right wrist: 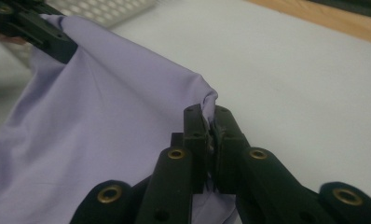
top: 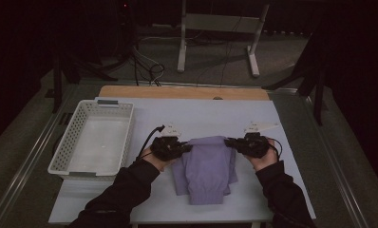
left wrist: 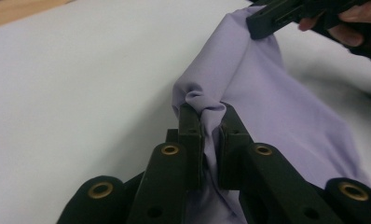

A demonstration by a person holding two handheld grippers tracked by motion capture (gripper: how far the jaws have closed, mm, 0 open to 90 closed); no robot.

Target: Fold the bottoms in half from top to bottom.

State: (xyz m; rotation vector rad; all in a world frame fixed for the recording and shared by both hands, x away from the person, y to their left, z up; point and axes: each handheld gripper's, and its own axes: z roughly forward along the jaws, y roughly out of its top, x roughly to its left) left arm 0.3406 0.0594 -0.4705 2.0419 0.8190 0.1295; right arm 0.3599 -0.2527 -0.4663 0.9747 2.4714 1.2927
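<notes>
lilac garment [top: 206, 168] lies mid-table on the white board [top: 187, 114], far edge lifted. left gripper [top: 186, 148] and right gripper [top: 231, 142] each clench one top corner, apparently keeping the edge taut to fold. basket [top: 66, 142] stands to the left.
</notes>
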